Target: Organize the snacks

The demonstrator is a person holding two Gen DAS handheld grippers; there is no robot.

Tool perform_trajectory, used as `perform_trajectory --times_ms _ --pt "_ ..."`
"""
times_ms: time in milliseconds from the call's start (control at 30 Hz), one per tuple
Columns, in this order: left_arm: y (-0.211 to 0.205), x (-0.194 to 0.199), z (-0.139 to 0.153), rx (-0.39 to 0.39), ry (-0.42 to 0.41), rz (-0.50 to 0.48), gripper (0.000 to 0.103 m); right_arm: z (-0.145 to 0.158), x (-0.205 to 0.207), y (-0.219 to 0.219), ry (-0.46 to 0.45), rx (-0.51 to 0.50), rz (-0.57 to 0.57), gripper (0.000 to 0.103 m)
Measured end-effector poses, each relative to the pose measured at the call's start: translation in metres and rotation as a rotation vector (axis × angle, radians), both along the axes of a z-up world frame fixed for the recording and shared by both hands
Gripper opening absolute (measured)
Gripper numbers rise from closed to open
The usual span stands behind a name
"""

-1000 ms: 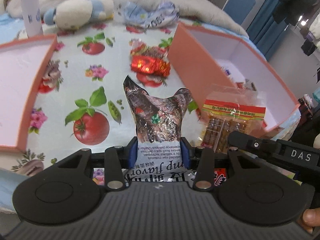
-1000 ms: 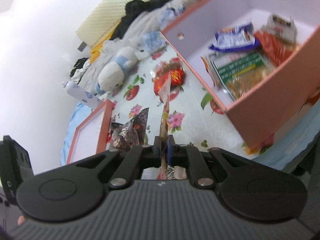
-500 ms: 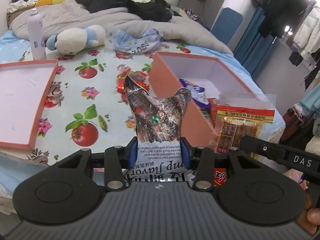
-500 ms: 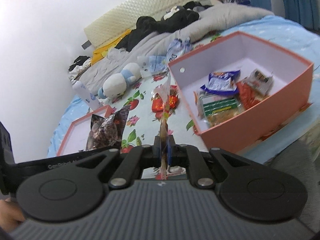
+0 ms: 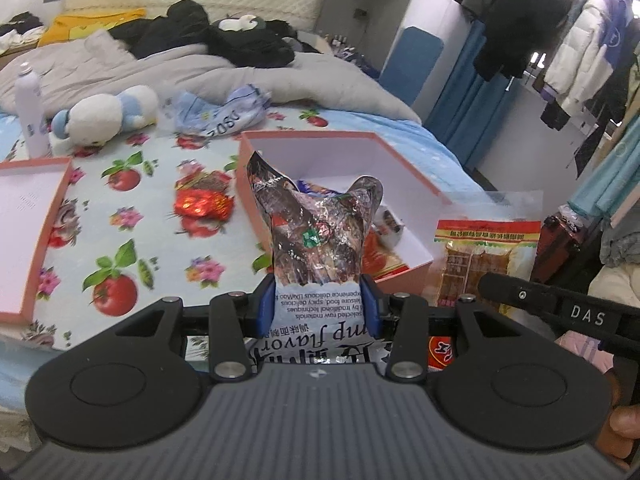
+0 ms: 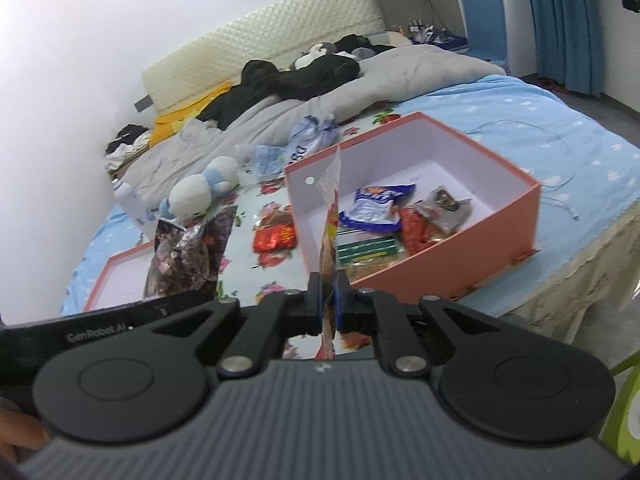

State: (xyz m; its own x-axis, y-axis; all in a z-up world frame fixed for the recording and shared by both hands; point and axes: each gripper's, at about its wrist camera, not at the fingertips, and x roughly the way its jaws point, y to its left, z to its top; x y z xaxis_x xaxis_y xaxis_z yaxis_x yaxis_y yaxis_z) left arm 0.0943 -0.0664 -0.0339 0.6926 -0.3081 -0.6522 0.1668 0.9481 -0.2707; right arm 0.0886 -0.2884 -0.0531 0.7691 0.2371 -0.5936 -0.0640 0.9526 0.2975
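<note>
The left gripper (image 5: 318,306) clamps a crinkled foil snack bag (image 5: 316,240) upright between its blue pads, lifted above the fruit-print cloth (image 5: 120,248). The right gripper (image 6: 329,294) pinches a flat clear packet (image 6: 330,224) edge-on, jaws nearly closed on it. Beyond both sits the open salmon box (image 6: 460,256) with several snack packs inside. A red wrapped snack (image 5: 202,205) lies on the cloth just left of the box; farther back rest the box lid (image 5: 24,224) and a plush toy (image 5: 102,114)
</note>
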Motion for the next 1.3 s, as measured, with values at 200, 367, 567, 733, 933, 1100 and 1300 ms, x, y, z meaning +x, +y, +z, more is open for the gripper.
perform_trajectory --times_ms 200,367,567,733,933,1100,1300 --pt "-0.019 0.018 0.003 -0.010 0.000 -0.013 0.049 0.002 0.011 -0.018 0.004 -0.022 -0.022 0.009" --pt "-0.031 0.041 0.002 -0.019 0.010 -0.019 0.049 0.002 0.026 -0.033 0.011 -0.029 -0.039 0.009" --pt "-0.041 0.077 -0.004 -0.029 0.036 -0.017 0.049 -0.002 0.055 -0.044 0.037 -0.026 -0.046 0.009" --pt "-0.049 0.120 -0.015 -0.033 0.065 -0.018 0.049 -0.005 0.092 -0.050 0.053 -0.023 -0.041 0.009" --pt "-0.064 0.181 -0.037 -0.044 0.113 -0.043 0.049 -0.018 0.145 -0.055 0.079 -0.033 -0.040 0.009" --pt "-0.082 0.229 -0.059 -0.029 0.147 -0.076 0.049 -0.035 0.183 -0.058 0.108 -0.042 -0.042 0.009" --pt "-0.097 0.275 -0.093 -0.038 0.213 -0.105 0.049 -0.063 0.220 -0.070 0.190 -0.050 -0.050 0.010"
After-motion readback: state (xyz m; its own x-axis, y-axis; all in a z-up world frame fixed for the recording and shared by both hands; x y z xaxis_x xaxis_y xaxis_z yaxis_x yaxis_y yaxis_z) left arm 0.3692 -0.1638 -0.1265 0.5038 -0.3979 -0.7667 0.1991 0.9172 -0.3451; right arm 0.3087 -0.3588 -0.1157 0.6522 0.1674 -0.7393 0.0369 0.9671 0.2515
